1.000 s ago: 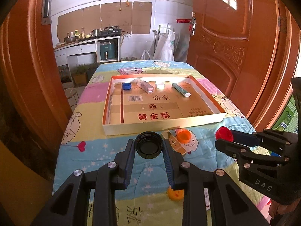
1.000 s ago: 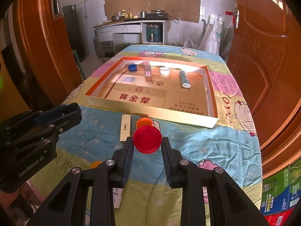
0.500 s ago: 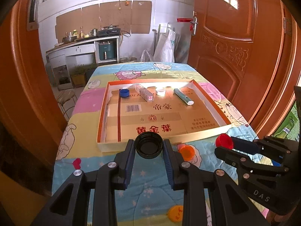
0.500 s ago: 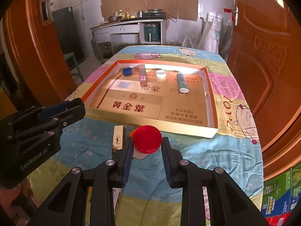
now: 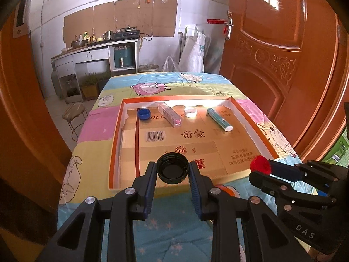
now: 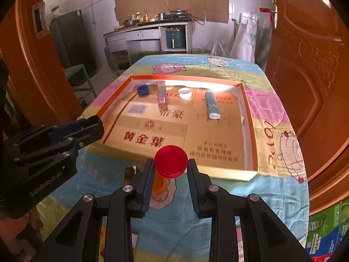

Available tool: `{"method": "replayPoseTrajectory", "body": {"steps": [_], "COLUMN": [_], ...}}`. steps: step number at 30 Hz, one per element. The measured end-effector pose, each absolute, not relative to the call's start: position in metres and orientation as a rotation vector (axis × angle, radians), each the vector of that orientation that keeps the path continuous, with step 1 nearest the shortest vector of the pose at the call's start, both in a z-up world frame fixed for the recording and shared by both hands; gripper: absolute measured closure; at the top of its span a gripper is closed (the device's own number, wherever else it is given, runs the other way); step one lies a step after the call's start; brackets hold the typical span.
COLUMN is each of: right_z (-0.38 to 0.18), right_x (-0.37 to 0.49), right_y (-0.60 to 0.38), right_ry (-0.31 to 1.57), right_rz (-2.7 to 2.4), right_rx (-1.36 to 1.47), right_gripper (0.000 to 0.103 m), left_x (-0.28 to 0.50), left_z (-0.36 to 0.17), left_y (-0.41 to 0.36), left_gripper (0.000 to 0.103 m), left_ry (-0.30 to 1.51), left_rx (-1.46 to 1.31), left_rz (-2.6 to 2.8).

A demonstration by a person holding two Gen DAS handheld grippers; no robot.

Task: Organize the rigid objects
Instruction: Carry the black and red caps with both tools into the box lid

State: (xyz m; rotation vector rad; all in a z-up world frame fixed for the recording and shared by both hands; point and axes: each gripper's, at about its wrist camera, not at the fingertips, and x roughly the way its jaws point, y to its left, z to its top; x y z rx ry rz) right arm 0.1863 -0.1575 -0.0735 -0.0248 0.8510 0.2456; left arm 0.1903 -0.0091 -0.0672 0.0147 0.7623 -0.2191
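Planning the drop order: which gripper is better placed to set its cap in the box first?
Left, marginally. The left gripper holds the black cap above the box's near edge; the right gripper's red cap looks just short.

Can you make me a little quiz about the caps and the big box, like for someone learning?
1. True or false: the left gripper holds a black cap.
2. What colour is the cap in the right gripper? A) blue B) red C) white
3. Fill in: at the far end of the cardboard tray lie a blue cap, a white cap, a clear pink-ended box and a teal ____.

Key: 1 true; 2 B; 3 tube
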Motion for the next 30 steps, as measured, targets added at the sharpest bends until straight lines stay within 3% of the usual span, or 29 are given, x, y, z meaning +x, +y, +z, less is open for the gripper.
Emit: {"method": "replayPoseTrajectory", "body": {"steps": [30], "right_z": [-0.081], "right_x": [0.274], "right_y": [-0.155], "right_ry": [0.869], "right_rz": [0.275], "right_rx": [-0.036], "right_gripper": [0.072], "left_x": [0.283], "left_z": [-0.084], "left_y": [-0.009], "left_gripper": [0.073], "left_ry": [0.806], "left_rx": [0.01], "left_rz": [-0.163]}}
